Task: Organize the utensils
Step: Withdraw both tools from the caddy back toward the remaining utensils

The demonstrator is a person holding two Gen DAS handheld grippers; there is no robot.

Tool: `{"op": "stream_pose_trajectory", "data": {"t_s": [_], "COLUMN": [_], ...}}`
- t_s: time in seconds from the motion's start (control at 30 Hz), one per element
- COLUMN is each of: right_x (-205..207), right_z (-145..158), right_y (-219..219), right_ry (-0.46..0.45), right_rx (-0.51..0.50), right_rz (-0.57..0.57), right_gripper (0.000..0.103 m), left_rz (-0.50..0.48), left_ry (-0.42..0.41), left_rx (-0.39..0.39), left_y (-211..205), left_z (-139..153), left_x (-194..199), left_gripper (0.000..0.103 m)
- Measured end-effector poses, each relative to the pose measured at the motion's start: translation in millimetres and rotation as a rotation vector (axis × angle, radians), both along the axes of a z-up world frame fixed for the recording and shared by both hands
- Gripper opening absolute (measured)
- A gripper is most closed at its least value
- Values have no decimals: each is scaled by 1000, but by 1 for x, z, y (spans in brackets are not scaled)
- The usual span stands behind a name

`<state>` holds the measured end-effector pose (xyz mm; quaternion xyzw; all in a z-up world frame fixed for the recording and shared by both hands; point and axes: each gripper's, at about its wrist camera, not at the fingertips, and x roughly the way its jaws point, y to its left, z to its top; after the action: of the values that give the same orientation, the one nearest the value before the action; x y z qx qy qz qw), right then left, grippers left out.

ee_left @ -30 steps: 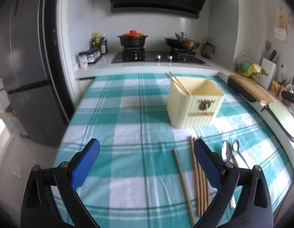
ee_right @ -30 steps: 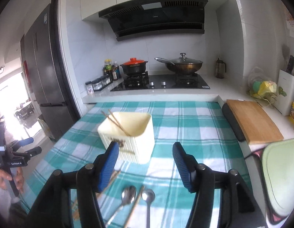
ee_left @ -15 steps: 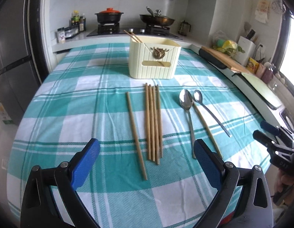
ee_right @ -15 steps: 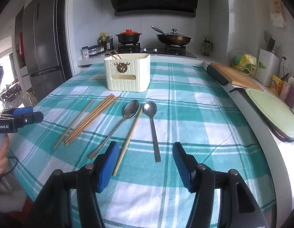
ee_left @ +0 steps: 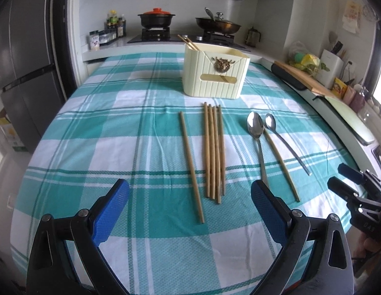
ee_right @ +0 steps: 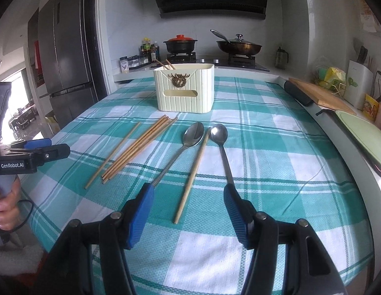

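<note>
A cream utensil holder (ee_left: 216, 76) (ee_right: 184, 88) stands upright on the checked tablecloth with two chopsticks (ee_left: 188, 41) leaning in it. In front of it lie a bundle of several wooden chopsticks (ee_left: 214, 152) (ee_right: 141, 147), a lone chopstick (ee_left: 190, 164) (ee_right: 114, 153), a large spoon (ee_left: 255, 127) (ee_right: 193, 132), a small spoon (ee_left: 270, 123) (ee_right: 218, 132) and another chopstick (ee_left: 280, 162) (ee_right: 194, 169) between the spoons. My left gripper (ee_left: 190, 191) hovers open above the near ends of the chopsticks. My right gripper (ee_right: 188, 190) is open over the spoon handles, holding nothing.
A stove with a black pot (ee_right: 180, 45) and a pan (ee_right: 238, 46) is behind the table. A wooden cutting board (ee_right: 321, 95) and a green board (ee_right: 362, 135) lie on the counter along the right. A fridge (ee_right: 67, 61) stands at the left.
Both grippers have drawn back from the holder and sunk toward the table's near side, so the laid-out chopsticks and spoons now lie just ahead. The jaws kept the same width.
</note>
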<state>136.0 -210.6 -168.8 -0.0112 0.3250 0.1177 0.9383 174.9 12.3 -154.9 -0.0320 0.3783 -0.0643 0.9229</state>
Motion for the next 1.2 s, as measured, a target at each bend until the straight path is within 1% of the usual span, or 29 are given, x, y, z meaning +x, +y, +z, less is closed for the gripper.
{"op": "stream_pose_trajectory", "data": {"t_s": [0.23,0.63,1.2], "right_x": [-3,-2,0], "right_z": [3,0,-4], "right_y": [-3,1,5], "right_ry": [-20,-11,5], "right_rx": [4,2,8], "right_rz": [-19,-6,5], "right_gripper": [60,60,60], "left_rz": [9,52,57], "left_ry": [-19,-8,4], "left_rx": [7,10,17], "left_y": [-1,8,10], "left_z": [3,0,-1], "left_x": [-1,1,3], "left_gripper": [99,99,99]}}
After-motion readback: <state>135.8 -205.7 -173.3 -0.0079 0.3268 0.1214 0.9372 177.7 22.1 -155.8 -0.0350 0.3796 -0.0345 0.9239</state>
